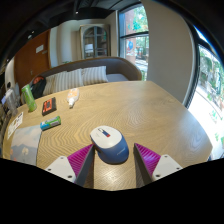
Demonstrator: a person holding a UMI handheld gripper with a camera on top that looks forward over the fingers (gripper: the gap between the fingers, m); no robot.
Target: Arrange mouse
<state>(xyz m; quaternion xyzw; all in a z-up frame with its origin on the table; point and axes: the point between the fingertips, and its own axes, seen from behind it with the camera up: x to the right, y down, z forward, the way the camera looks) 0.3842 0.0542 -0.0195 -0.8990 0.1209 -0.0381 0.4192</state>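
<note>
My gripper (pixel 112 160) is spread wide, magenta pads (pixel 80 160) flanking the grey mouse (pixel 109 143) without touching it. It rests on the round wooden table (pixel 150 115); small items (pixel 50 123) lie beyond, none in containers.

Domestic living room: round wooden table (pixel 120 110) at frame centre, striped sofa (pixel 85 78) upper left, glazed cabinet (pixel 95 38) top centre, large windows (pixel 133 35) upper right
</note>
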